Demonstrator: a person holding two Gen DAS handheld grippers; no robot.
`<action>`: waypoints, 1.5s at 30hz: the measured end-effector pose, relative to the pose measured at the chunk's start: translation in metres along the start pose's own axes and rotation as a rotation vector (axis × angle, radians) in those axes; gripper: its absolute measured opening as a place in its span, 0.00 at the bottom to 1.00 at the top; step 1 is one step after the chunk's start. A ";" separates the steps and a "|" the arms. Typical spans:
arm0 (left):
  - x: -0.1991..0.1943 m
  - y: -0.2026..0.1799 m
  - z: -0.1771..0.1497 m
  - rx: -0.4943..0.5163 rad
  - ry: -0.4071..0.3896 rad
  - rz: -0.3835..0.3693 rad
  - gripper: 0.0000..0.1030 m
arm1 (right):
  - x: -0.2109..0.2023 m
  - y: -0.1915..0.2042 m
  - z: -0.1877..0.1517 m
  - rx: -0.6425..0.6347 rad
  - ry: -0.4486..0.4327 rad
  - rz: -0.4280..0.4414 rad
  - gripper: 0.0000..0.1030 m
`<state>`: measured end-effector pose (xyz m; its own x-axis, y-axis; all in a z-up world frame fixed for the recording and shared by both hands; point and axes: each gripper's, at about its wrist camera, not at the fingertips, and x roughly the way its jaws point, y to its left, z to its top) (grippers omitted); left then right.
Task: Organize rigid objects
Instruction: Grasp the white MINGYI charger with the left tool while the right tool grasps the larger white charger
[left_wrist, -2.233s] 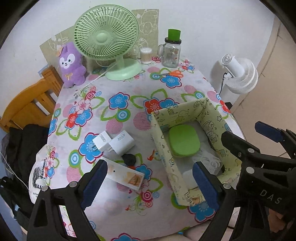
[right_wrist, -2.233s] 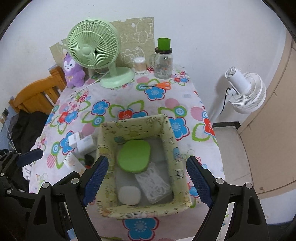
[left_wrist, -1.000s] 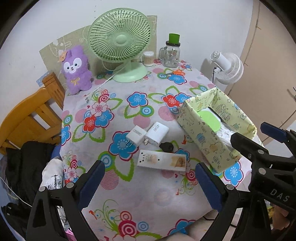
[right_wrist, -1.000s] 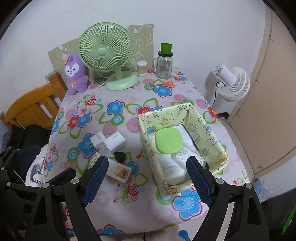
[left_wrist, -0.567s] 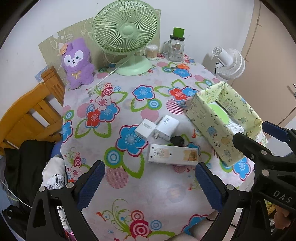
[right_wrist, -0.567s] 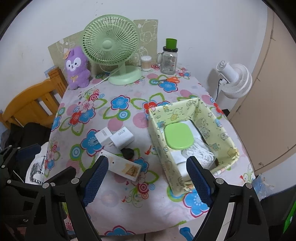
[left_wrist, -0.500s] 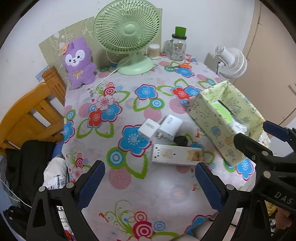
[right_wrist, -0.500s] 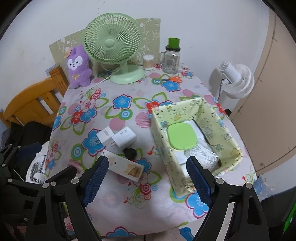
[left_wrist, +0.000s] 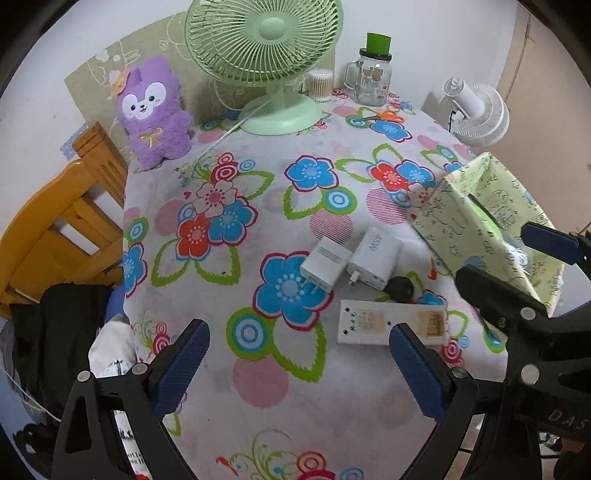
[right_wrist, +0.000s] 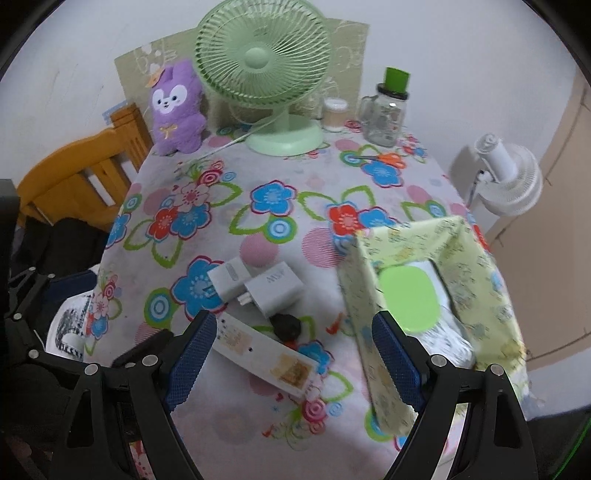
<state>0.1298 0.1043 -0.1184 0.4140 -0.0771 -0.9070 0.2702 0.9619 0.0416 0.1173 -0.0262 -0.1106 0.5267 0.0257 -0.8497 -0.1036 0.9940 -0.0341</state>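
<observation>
Both tools hang above the near edge of the flowered surface (left_wrist: 258, 155) with nothing in them: the left gripper (left_wrist: 299, 363) and the right gripper (right_wrist: 293, 349) each have their jaws spread wide.

The loose things sit in a tight cluster near the middle. In the right wrist view, a small white charger (right_wrist: 229, 277) lies at 9 o'clock of a bigger white charger (right_wrist: 275, 288), the two touching, prongs pointing toward the camera. A small black plug-like piece (right_wrist: 286, 326) lies at 6 o'clock of the bigger charger, just beside it. The long white power strip (right_wrist: 266, 354) runs slantwise at the near side of the cluster, directly between the right jaws. At 3 o'clock of all this stands the patterned fabric storage box (right_wrist: 369, 332), already holding a green-lidded case (right_wrist: 408, 299) and some white items I cannot identify.

My judgement: the strip is the likely next pick. It should be stiff, light and smooth-skinned, so it may slip under a shallow pinch; closing across its narrow width near the middle would keep it from tipping. The chargers look dense and blocky with slick faces, best taken across their flat sides, clear of the prongs. The box walls look soft and may fold if bumped during a drop.
</observation>
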 end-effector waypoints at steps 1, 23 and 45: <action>0.005 0.002 0.002 0.013 0.002 0.009 0.96 | 0.007 0.003 0.003 -0.012 -0.001 0.010 0.86; 0.091 0.006 0.015 0.277 0.035 -0.050 0.96 | 0.111 0.017 0.010 -0.161 0.079 0.053 0.86; 0.122 0.013 0.024 0.283 0.095 -0.096 0.91 | 0.147 0.012 0.013 -0.073 0.173 0.087 0.78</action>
<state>0.2047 0.1006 -0.2188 0.2957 -0.1264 -0.9469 0.5408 0.8392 0.0569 0.2046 -0.0088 -0.2295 0.3612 0.0867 -0.9285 -0.2068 0.9783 0.0109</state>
